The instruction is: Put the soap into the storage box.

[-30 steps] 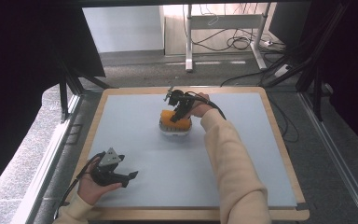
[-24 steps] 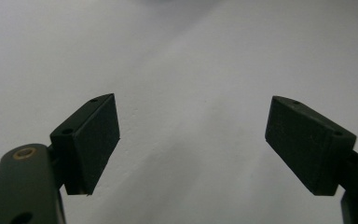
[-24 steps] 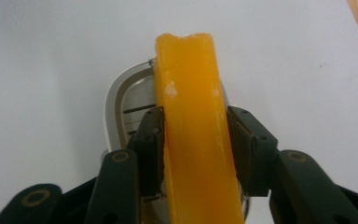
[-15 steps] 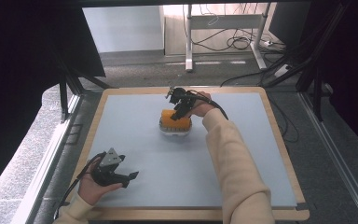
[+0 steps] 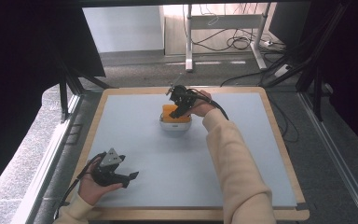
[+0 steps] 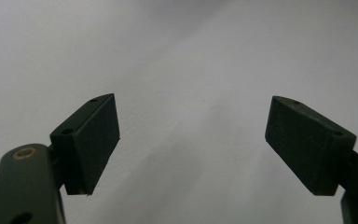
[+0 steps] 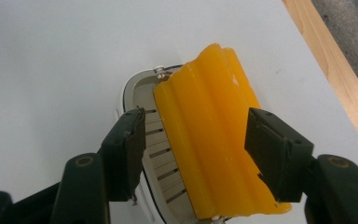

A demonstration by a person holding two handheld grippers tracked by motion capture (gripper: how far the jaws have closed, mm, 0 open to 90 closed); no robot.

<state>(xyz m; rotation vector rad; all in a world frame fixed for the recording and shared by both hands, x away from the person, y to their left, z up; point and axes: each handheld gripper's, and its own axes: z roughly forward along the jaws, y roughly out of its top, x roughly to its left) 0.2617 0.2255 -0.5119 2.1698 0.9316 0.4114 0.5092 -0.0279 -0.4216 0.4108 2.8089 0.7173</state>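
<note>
An orange bar of soap lies in a white slatted soap dish at the far middle of the table; both also appear in the high view, soap and dish. My right gripper points down over the dish. Its jaws have just been opening and stand on either side of the bar. The left pad is clear of the soap and the right pad sits at its edge. My left gripper rests low at the near left, open with nothing between its jaws.
A pale blue mat covers the table inside a wooden border. Beyond the far edge are a desk frame and cables on the floor. Metal rails run along both sides.
The right gripper's jaws have spread apart around the soap. Both hands stay almost where they were, and the dish has not moved.
</note>
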